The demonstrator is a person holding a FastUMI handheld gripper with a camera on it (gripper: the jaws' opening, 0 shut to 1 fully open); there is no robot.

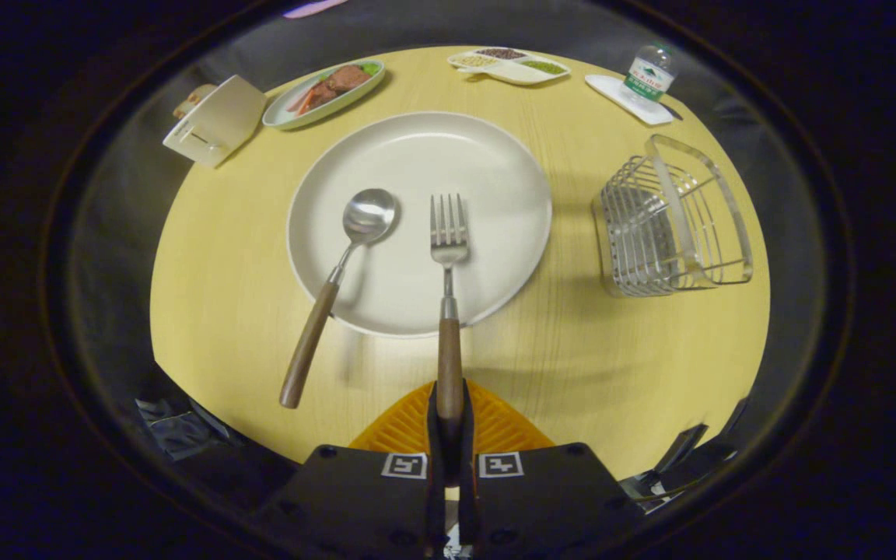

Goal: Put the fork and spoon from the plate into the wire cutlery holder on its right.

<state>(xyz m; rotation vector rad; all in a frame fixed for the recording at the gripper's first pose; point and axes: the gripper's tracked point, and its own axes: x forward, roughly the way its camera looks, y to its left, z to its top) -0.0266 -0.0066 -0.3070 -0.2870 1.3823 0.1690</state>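
Tongs [449, 424] pinch fork [448, 241] handle w/ tines on plate [510, 179]; spoon [355, 241] ahead-left; holder [673, 222] ahead-right empty, both transfers pending.

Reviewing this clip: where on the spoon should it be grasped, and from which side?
Grip the spoon by its wooden handle, which overhangs the plate rim onto the table, coming from the near side. The bowl lies flat and offers little to pinch. The hand-held gripper is now shut on the fork handle.
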